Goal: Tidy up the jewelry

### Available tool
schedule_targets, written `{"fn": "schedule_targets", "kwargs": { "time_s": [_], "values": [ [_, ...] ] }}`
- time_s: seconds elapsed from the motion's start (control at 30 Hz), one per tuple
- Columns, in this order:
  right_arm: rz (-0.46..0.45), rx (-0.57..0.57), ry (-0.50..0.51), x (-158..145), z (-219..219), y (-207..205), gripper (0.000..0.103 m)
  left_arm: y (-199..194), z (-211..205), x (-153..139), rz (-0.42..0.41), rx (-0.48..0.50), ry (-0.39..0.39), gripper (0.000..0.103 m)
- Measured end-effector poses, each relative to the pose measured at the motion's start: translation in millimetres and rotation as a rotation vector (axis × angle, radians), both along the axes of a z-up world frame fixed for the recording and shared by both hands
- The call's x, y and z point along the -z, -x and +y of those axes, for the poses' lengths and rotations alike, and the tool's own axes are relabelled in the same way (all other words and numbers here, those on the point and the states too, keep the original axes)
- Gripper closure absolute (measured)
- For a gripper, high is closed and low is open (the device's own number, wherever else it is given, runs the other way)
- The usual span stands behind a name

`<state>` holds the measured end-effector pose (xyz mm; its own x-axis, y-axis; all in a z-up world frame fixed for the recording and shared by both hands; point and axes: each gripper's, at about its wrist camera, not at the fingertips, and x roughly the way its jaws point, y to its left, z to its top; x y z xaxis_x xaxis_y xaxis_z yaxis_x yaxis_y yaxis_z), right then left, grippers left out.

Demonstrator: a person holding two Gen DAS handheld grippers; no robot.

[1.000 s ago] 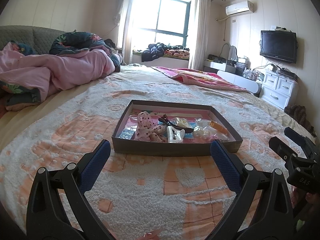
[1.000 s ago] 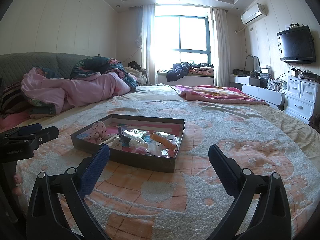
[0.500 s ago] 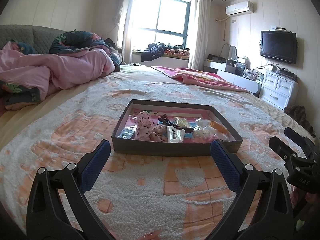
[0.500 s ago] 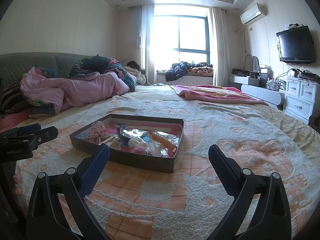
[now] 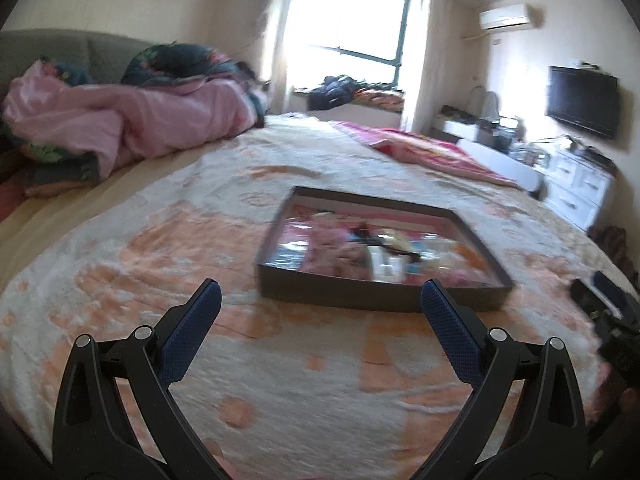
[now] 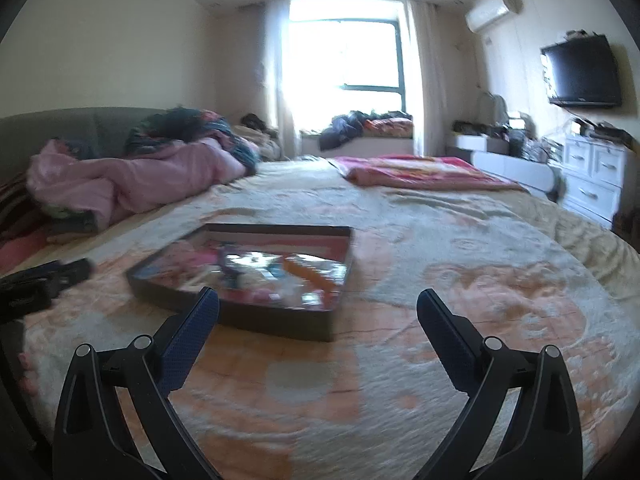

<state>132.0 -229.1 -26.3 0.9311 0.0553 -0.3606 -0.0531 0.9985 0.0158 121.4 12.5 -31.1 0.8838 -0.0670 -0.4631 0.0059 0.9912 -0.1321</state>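
Note:
A shallow dark tray [image 5: 372, 292] of mixed hair clips, bows and small packets lies on the bed; it also shows in the right wrist view [image 6: 280, 320]. An orange piece [image 6: 308, 276] lies in its right part. My left gripper [image 5: 320, 320] is open and empty, short of the tray's near wall. My right gripper [image 6: 318, 324] is open and empty, off the tray's near right corner. Both views are blurred, so the small items are hard to tell apart.
The tray sits on a cream and orange bedspread [image 5: 200, 240]. Pink bedding [image 5: 132, 120] is heaped at the back left. A folded pink blanket [image 6: 420, 172] lies at the back right. White drawers [image 6: 596, 176] and a TV [image 6: 580, 72] stand by the right wall.
Both views have swung and blurred. The left view has turned left, so the tray sits further right. The right view has dropped closer to the tray. Both grippers stay open.

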Motion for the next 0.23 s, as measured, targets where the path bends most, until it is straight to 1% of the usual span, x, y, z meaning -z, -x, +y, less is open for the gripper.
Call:
{"fn": "schedule_targets", "kwargs": {
  "time_s": [0.03,0.07,0.13,0.17,0.2,0.23],
  "values": [
    [0.013,0.034,0.014,-0.7,-7.4,-9.5,0.007,-9.6,13.9,1.2,0.019,-0.046,0.0,0.011],
    [0.044,0.089,0.025,-2.1,-24.2,-30.4,0.007,-18.6,26.7,2.8,0.037,-0.078,0.001,0.011],
    [0.118,0.166,0.022,-0.7,-55.6,-69.8,0.007,-51.9,71.6,9.6,0.1,-0.192,0.001,0.011],
    [0.165,0.22,0.034,2.0,-72.7,-92.9,0.007,-70.8,95.7,16.1,0.145,-0.246,0.002,0.011],
    [0.239,0.27,0.056,8.1,-94.0,-123.6,0.007,-84.4,112.7,21.4,0.193,-0.296,-0.002,0.011],
    [0.313,0.326,0.08,16.3,-113.8,-150.9,0.006,-100.5,136.7,28.4,0.24,-0.372,0.003,0.011]
  ]
}}
